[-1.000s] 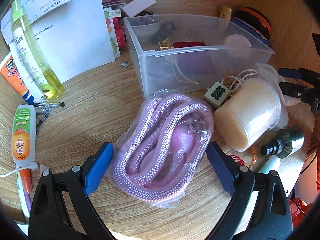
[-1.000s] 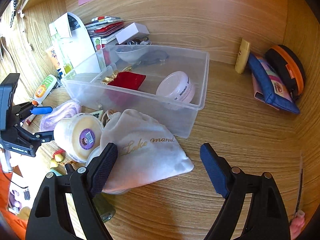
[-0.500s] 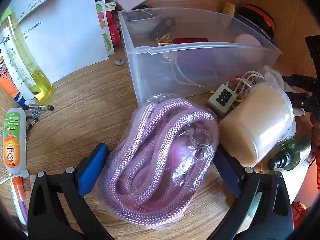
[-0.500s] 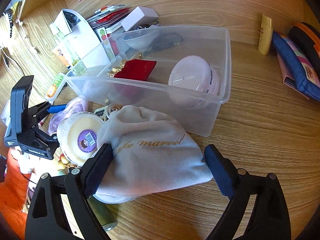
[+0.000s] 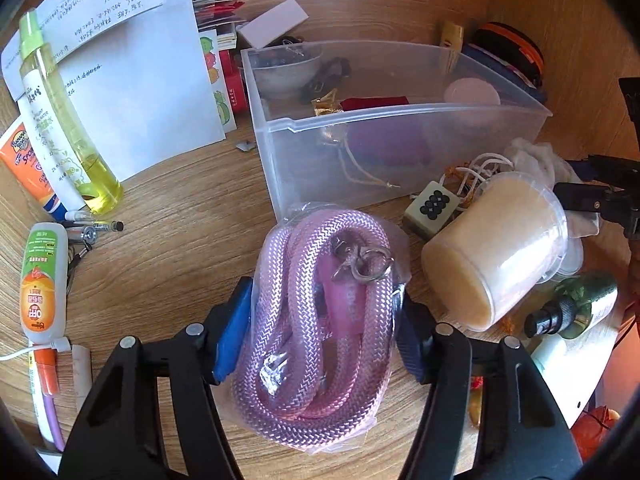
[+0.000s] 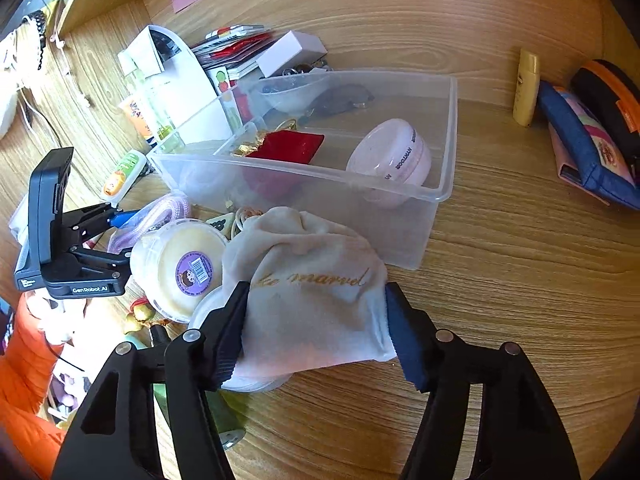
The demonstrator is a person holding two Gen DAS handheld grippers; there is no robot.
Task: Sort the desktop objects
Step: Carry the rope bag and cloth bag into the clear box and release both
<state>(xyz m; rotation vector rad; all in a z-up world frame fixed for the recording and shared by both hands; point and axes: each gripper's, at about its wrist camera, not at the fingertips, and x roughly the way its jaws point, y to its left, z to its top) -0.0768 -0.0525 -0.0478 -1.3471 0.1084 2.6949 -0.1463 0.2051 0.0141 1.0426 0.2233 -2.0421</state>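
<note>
A coiled pink rope in a clear plastic bag [image 5: 320, 280] lies on the wooden desk, squeezed narrow between the blue pads of my left gripper [image 5: 322, 332], whose jaws are closing on it. My right gripper [image 6: 316, 328] is also closing, its pads pressed against both sides of a white cloth pouch with gold lettering [image 6: 316, 280]. Just behind both stands a clear plastic bin [image 6: 304, 174] holding a pink jar [image 6: 394, 160], a red pouch [image 6: 288, 146] and a small bowl. The left gripper [image 6: 80, 248] shows at the left of the right wrist view.
A cream-filled tub [image 5: 496, 252] lies on its side between rope and pouch, next to a green bottle [image 5: 576, 304]. A yellow spray bottle [image 5: 64, 120], tubes, pens and papers [image 5: 132, 80] crowd the left. Pencil cases [image 6: 588, 140] and a yellow tube [image 6: 526, 88] sit at the right wall.
Both grippers have narrowed from wide open onto their objects. The rope bag is now pinched into a tall bundle, and the pouch is gathered between the right pads.
</note>
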